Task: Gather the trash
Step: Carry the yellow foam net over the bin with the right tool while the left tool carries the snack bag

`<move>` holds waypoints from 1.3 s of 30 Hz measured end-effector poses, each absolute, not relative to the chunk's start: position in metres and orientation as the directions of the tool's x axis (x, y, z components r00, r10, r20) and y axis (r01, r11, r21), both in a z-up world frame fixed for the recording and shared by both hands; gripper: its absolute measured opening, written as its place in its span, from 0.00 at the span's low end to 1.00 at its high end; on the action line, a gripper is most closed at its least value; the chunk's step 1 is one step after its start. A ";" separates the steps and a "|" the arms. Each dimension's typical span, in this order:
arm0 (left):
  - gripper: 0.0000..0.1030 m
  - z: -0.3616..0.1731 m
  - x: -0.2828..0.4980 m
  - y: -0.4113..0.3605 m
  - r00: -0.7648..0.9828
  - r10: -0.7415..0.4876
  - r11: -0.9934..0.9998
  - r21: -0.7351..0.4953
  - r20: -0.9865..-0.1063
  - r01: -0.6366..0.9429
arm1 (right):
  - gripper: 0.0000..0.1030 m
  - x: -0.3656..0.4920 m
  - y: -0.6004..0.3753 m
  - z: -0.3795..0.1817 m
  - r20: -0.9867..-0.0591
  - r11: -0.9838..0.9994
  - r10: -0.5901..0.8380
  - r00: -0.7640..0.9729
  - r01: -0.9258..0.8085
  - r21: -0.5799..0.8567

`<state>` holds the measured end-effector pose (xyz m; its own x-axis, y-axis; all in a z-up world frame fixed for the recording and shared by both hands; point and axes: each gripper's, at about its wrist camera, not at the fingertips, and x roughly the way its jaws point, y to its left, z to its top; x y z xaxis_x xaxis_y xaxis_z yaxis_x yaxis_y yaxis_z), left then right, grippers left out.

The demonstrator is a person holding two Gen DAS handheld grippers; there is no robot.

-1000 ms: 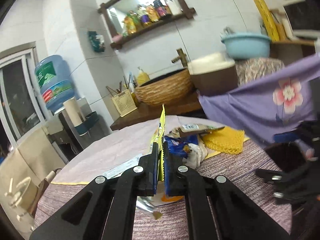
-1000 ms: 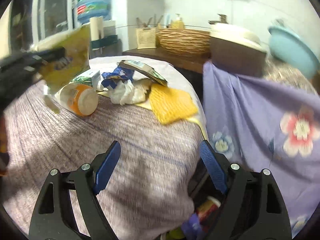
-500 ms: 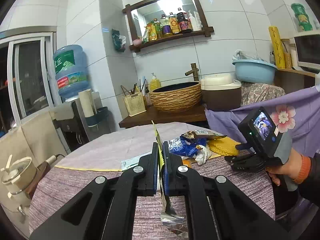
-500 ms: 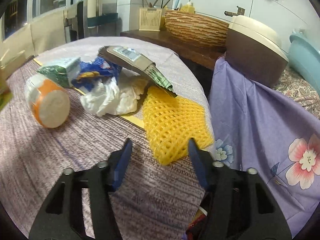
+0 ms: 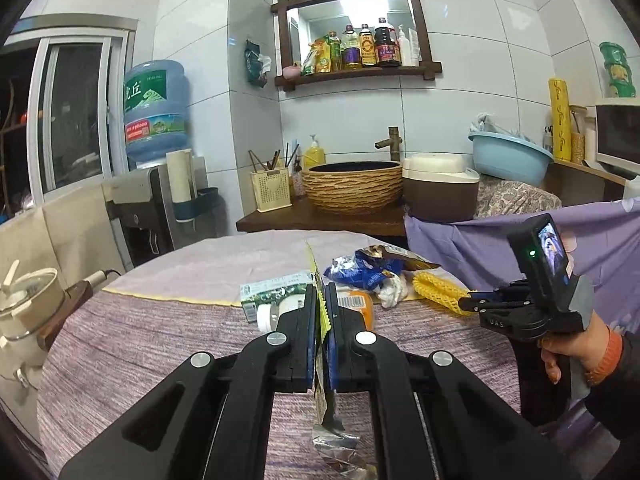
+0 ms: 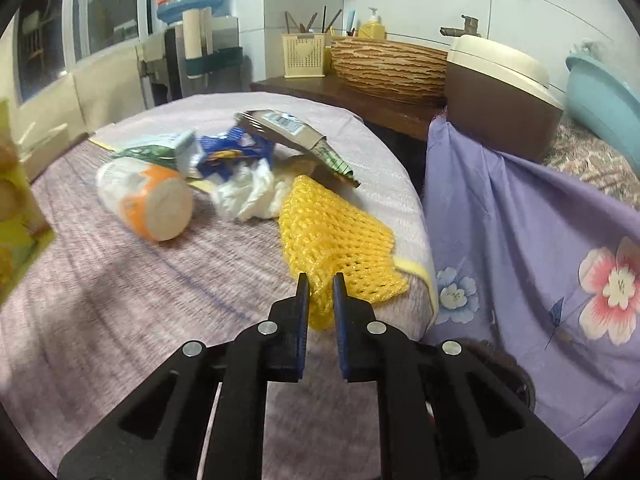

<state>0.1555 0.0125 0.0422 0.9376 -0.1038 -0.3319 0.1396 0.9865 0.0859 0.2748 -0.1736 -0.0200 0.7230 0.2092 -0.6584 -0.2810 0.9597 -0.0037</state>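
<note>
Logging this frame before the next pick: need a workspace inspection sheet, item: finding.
Surface: round table under a purple woven cloth, a paler cloth on its far half.
Job's things: yellow foam net at the table's near edge; orange-and-white bottle lying on its side; crumpled white tissue; blue wrapper; green-and-white carton; flat brown packet.
Clutter: nothing seen beyond the trash.
Grippers: left gripper shut on a yellow wrapper; right gripper has just been closing, pads pinching the net's corner.
Cables: nothing seen.
Surroundings: purple floral cloth, woven basin, water jug.
</note>
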 end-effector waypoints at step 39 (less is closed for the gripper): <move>0.06 -0.079 0.167 -0.262 0.572 -0.553 0.747 -0.057 -0.606 0.662 | 0.12 0.081 -0.387 -0.082 -0.684 0.950 -0.050 0.728 0.247 0.193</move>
